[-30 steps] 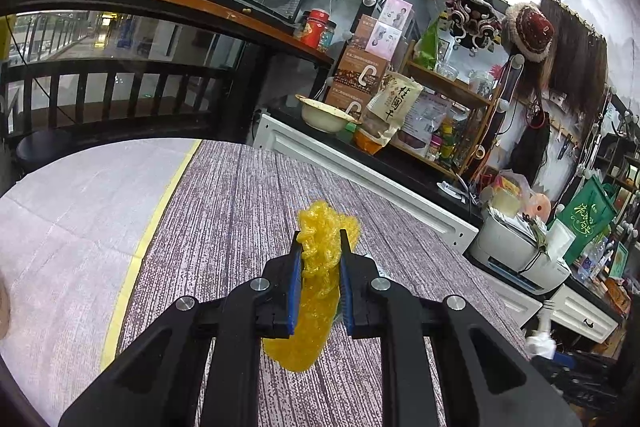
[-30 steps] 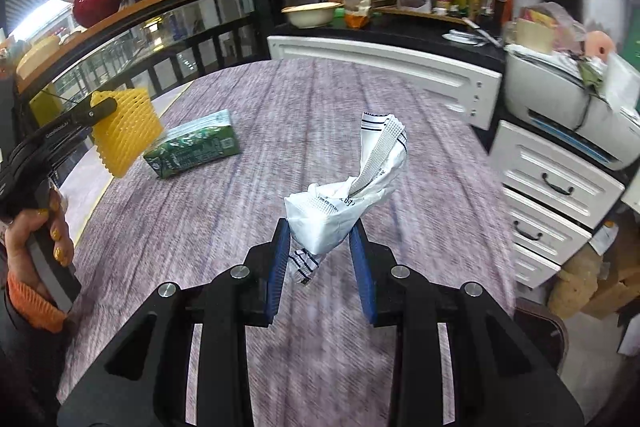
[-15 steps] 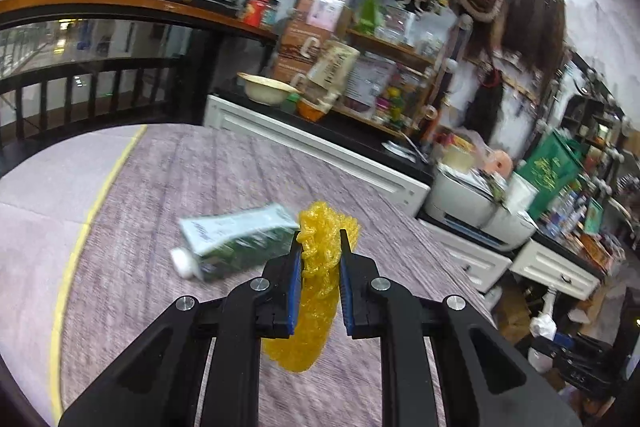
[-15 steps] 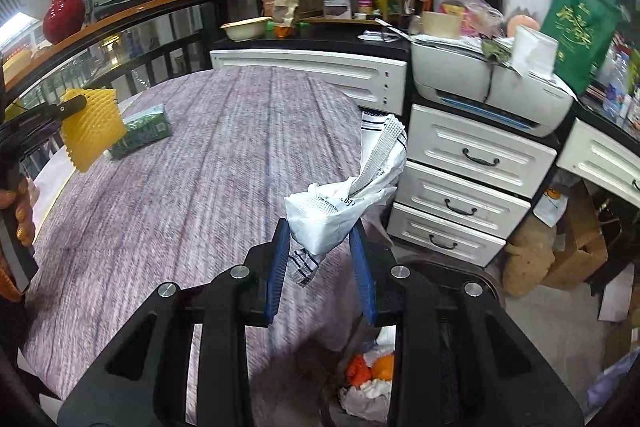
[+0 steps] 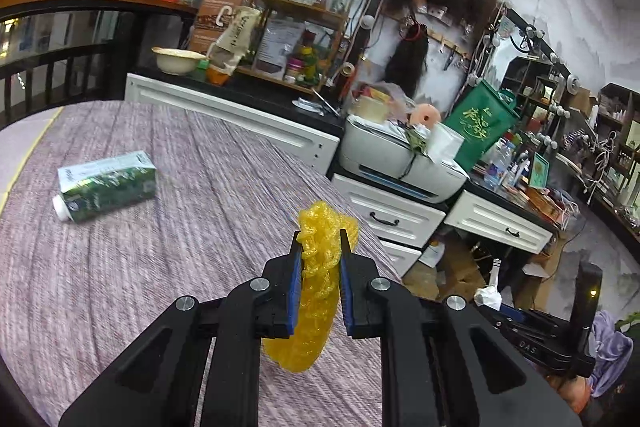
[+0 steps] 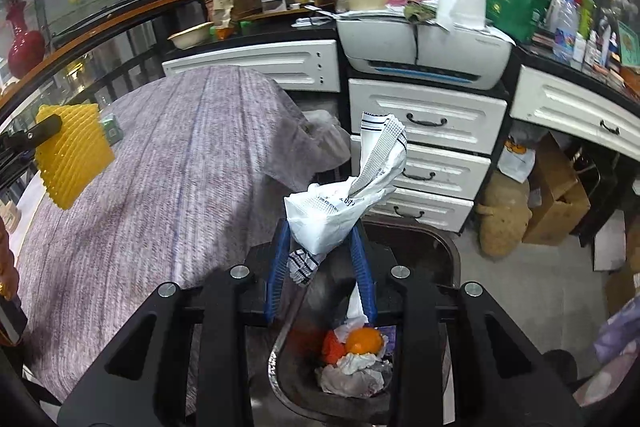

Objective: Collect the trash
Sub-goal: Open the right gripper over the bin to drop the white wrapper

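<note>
My left gripper (image 5: 320, 241) is shut on a yellow foam net sleeve (image 5: 316, 291) and hangs over the table's right part. From the right wrist view the same yellow sleeve (image 6: 72, 157) shows at the far left, above the table. My right gripper (image 6: 320, 231) is shut on a crumpled white wrapper with dark stripes (image 6: 348, 191). It hangs past the table's edge, above a dark trash bin (image 6: 288, 367) that holds crumpled paper and an orange peel (image 6: 362, 341). A green and white carton (image 5: 106, 185) lies on its side on the table.
The round table wears a purple-grey cloth (image 5: 140, 267). White drawers (image 6: 424, 139) and a printer (image 6: 424, 55) stand behind the bin. Cardboard boxes (image 6: 556, 203) and a sack sit on the floor to the right. Cluttered shelves line the back.
Both grippers have swung right across the table. The right one has gone past the table's edge and now hangs over the bin. The carton has come into the left view.
</note>
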Tool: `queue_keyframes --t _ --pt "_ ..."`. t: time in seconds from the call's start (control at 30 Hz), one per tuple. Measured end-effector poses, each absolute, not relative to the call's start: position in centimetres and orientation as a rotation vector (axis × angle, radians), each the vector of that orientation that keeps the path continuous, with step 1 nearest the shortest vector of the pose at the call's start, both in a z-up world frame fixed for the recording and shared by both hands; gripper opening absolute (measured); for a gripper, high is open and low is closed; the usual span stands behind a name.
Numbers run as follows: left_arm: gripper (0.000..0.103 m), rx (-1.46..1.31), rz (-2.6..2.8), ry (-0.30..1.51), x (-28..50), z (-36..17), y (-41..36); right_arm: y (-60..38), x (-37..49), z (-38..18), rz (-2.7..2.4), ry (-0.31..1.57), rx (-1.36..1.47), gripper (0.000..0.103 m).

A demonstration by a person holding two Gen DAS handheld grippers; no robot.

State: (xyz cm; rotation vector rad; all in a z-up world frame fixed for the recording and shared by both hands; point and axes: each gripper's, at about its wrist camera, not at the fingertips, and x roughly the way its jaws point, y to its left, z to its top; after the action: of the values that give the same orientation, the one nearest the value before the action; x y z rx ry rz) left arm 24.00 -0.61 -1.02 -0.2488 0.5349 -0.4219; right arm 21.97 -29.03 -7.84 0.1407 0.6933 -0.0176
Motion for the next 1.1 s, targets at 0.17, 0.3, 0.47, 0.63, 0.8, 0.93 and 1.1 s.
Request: queue_keyframes --t 0.17,0.3,0.47,0.63,0.8,0.93,1.1 --pt "0.016 -0.248 -0.458 0.561 23.6 -1.5 -2.5 -30.7 21.9 -9.5 -0.054 0.732 0.17 0.031" --pt "0.016 -0.229 -0.499 0.575 23.1 -1.7 -4.4 -31.7 22.3 -11.2 -0.076 0.777 0.18 0.031" --pt "0.016 -0.209 -0.553 0.605 22.9 -2.1 -7.0 -32.8 22.7 -13.0 -0.091 0.83 0.191 0.032" --pt "0.016 -0.19 -0.596 0.633 22.7 -2.7 -9.1 -33.3 23.1 -14.7 -0.097 0.867 0.224 0.032" --pt "0.016 -0.153 -0.628 0.654 22.4 -3.1 -11.0 -33.6 23.3 -15.9 -0.099 0.893 0.25 0.032" --pt "0.016 -0.132 -0.645 0.675 22.2 -3.7 -12.2 -34.0 23.5 -16.7 -0.103 0.912 0.267 0.035" --pt "0.016 -0.102 -0.661 0.699 21.9 -4.4 -13.4 -34.5 23.3 -17.5 -0.111 0.923 0.31 0.075"
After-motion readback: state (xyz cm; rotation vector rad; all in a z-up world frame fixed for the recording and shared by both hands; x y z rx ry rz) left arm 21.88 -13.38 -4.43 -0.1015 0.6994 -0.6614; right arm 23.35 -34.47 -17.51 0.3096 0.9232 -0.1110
